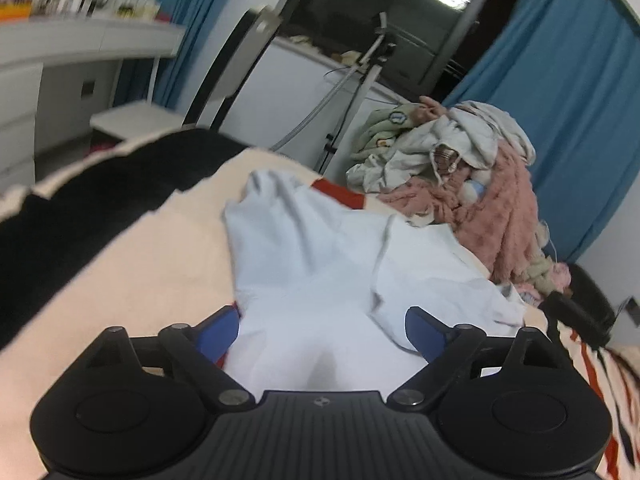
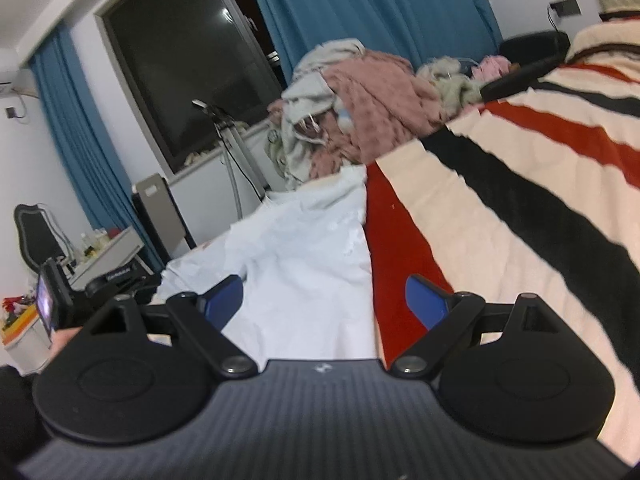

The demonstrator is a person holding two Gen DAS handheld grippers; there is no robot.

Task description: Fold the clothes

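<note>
Heap of unfolded laundry [image 1: 460,168] at far end of bed: fuzzy pink fleece, pale green and cream pieces, tangled, touching the far edge of the pale white-blue cotton garment [image 1: 320,264]. Garment lies rumpled, soft creases, spread on plush cream blanket w/ black and red stripes [image 2: 520,184]. Blue curtains [image 2: 360,4] and dark window [image 2: 180,52] behind. Left gripper [image 1: 320,332]: blue pads wide apart, cloth between them, not pinched. Right gripper [image 2: 324,300]: released too, over garment's edge and a red stripe.

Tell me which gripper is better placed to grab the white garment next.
Probably left: the left gripper has the white garment between its open jaws, while the right gripper straddles its edge.
</note>
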